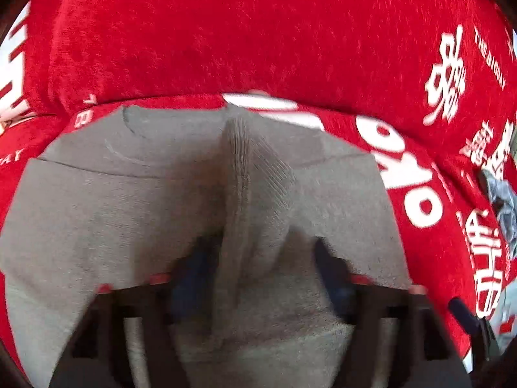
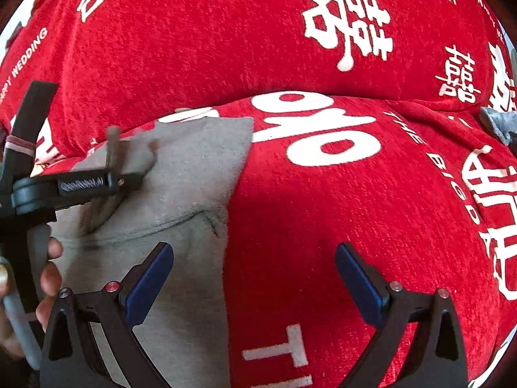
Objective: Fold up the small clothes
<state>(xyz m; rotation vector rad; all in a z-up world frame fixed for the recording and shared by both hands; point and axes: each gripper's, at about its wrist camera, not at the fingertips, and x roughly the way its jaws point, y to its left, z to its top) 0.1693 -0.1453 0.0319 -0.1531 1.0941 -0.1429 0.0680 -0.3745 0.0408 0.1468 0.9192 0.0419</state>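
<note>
Your left gripper (image 1: 261, 252) has its jaws apart, straddling a raised ridge of the grey garment (image 1: 135, 213); through the blur, the pads seem not to press it. Your right gripper (image 2: 255, 278) gapes open over the garment's edge and the red cover (image 2: 323, 200). Beyond lies a grey-blue cloth (image 2: 497, 123).

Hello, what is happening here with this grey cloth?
A person is folding a grey garment on a red cover, with a gripper in each hand. The left gripper is open, a raised ridge of the cloth between its fingers. The right gripper is open and empty at the garment's right edge.
</note>
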